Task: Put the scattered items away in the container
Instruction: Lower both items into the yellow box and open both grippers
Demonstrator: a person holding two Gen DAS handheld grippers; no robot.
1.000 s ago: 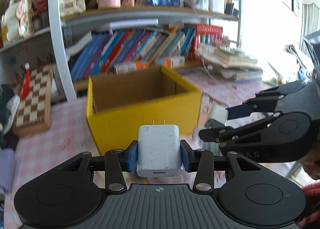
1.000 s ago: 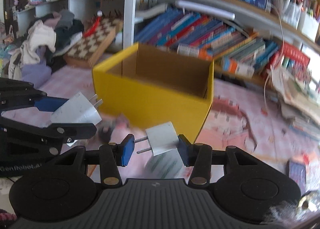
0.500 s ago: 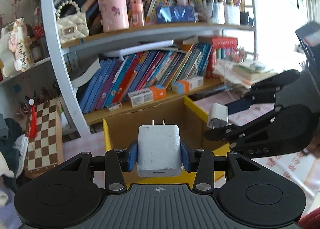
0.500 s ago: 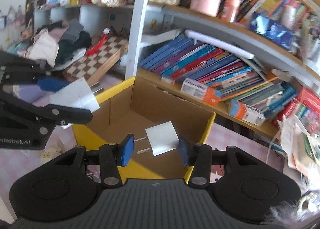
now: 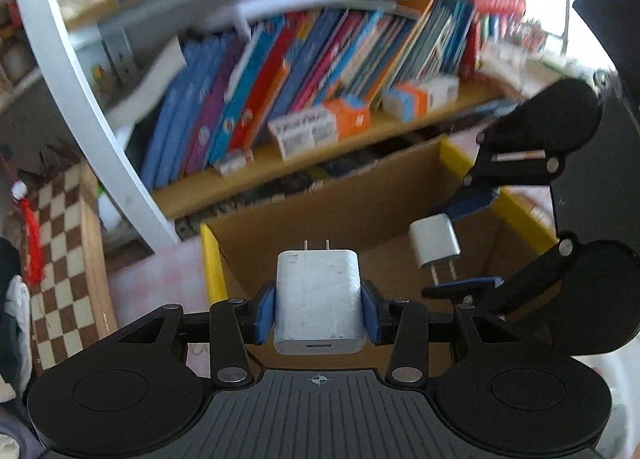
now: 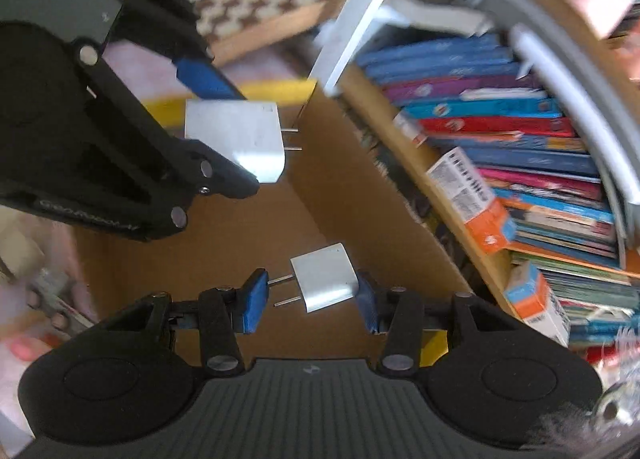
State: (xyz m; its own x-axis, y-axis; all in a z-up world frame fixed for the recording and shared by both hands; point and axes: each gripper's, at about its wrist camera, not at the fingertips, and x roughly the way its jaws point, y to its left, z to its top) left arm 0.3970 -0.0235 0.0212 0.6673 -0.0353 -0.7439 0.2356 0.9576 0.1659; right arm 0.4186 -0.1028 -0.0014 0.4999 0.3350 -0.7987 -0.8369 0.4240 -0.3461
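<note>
Left view: box interior now fills the frame, both chargers over the yellow box (image 5: 210, 259). My left tongs (image 5: 319, 309) clamp the large white charger (image 5: 319, 299), prongs forward.
Right view: right tongs (image 6: 308, 297) pinch the small charger (image 6: 326, 283) sideways, tilted down into the box.

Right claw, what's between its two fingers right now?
In the right wrist view, the right claw holds a small white charger sideways over the cardboard box.

Black claws (image 5: 319, 309), blue pads (image 5: 264, 313)
</note>
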